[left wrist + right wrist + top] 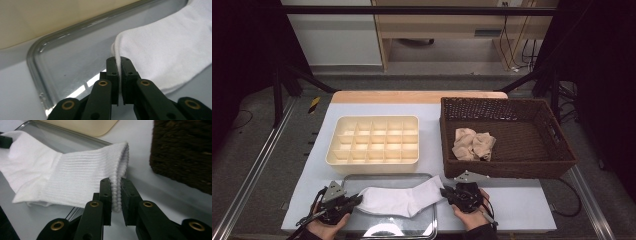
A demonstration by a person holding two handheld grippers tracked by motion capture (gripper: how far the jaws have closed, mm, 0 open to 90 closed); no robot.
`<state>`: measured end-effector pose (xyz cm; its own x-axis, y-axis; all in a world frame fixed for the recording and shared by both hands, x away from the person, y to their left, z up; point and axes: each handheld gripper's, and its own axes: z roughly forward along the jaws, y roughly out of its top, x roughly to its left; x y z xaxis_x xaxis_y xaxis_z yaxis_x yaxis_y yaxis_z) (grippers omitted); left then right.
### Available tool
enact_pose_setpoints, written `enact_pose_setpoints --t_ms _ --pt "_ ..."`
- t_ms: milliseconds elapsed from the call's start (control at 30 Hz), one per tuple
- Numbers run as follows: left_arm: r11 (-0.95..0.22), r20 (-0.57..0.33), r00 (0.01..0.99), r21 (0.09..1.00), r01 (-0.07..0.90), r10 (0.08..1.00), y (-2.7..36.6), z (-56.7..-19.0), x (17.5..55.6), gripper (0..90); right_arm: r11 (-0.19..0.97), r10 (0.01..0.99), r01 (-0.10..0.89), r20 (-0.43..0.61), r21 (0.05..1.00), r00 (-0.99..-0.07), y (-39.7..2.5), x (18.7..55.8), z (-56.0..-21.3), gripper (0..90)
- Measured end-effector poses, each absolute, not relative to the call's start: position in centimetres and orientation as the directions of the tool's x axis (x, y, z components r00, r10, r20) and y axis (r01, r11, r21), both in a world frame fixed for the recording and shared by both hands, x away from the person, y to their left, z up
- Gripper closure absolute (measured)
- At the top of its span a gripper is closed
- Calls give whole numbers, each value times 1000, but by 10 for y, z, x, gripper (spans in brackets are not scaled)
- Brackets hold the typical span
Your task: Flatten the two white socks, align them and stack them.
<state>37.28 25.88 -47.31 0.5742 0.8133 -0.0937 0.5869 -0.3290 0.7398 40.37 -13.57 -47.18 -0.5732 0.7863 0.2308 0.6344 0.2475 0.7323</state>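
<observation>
Over the tray (432,226), both tools, left (358,200) and right (445,192), are pinching the sock (399,198) ends tight, folding and binning apparently remaining.

white sock (399,198), stretched flat, apparently over tray (377,178)

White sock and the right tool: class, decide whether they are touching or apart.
Touching. The right gripper view shows the right tool pinching the ribbed cuff of the white sock between its jaws.

Left gripper (357,200) at near left, jaws pointing right, closed on the white sock (399,199). Right gripper (445,192) at near centre-right, jaws pointing left, clamped on its ribbed cuff. Both held low, level.
</observation>
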Motion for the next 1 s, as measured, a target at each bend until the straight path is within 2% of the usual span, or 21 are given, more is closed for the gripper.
enact_pose_setpoints --t_ms 267,367,500,1000 --pt "-332 -100 592 748 575 800 254 -473 369 846 256 797 658 230 708 -558 -142 405 -475 802" --pt "-315 -93 590 774 549 802 257 -468 370 764 256 795 647 225 718 -564 -143 405 -474 801" --pt "-294 -81 593 810 508 801 258 -456 370 706 257 790 640 224 724 -571 -144 403 -472 802" --pt "-280 -13 606 880 385 795 242 -396 387 692 246 792 628 220 738 -569 -145 406 -470 800"
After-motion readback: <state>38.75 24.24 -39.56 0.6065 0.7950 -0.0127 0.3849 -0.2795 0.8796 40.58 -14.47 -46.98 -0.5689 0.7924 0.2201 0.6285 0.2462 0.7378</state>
